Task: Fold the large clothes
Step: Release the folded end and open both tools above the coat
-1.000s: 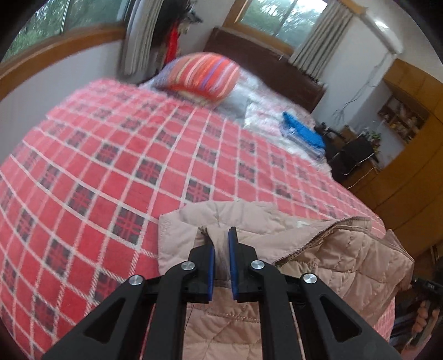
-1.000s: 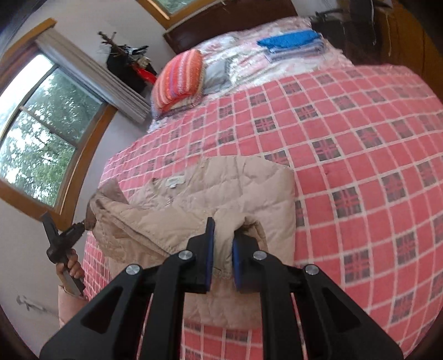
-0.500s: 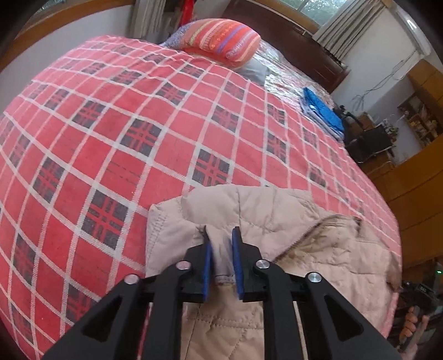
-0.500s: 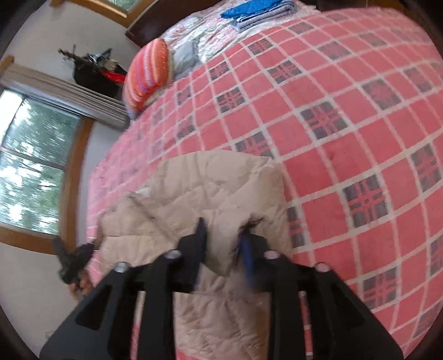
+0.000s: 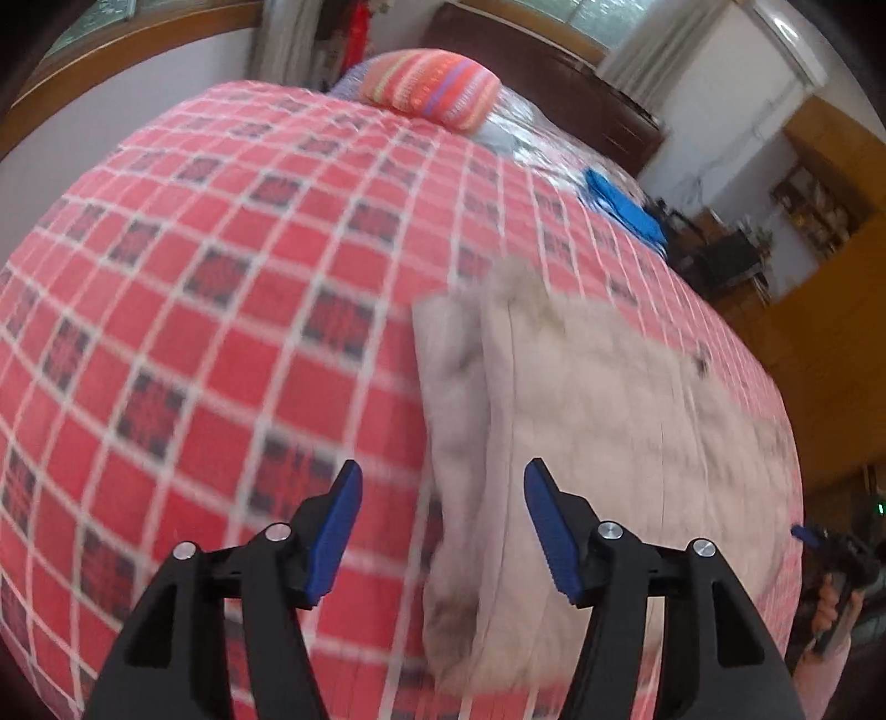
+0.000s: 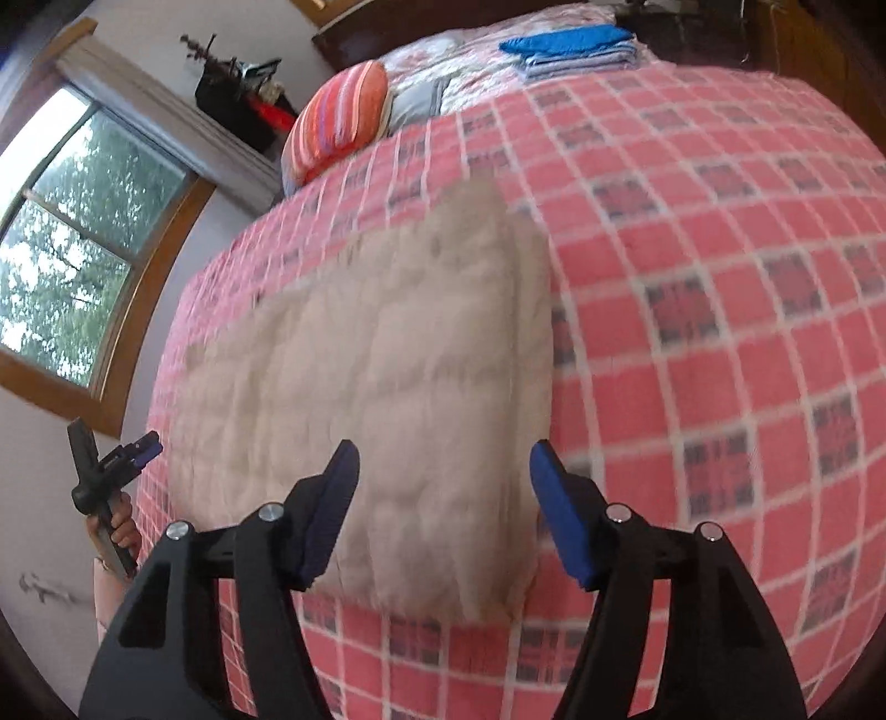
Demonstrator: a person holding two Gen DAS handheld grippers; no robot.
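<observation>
The beige quilted jacket [image 6: 387, 376] lies folded flat on the bed [image 6: 720, 288], on the red checked blanket, near the bed's foot edge. Both views are motion-blurred, so seams and details of the jacket do not read clearly.

The left gripper [image 5: 443, 526] hangs above the jacket's left edge with its jaws wide apart and nothing between them; in its view the jacket [image 5: 581, 421] spreads to the right of that edge, with a narrower folded strip along the left side. The right gripper [image 6: 443, 515] hangs above the jacket's near right corner, jaws likewise wide apart and empty.

Each camera catches the other gripper at the frame's margin beside the jacket, held in a hand [image 6: 119, 526].

Beyond the jacket, toward the head of the bed, a striped orange pillow [image 6: 340, 119] leans against a grey one, and a stack of blue folded cloth [image 6: 570, 47] sits further along the head end. A window [image 6: 72, 243] is on the wall beside the jacket's left side.
</observation>
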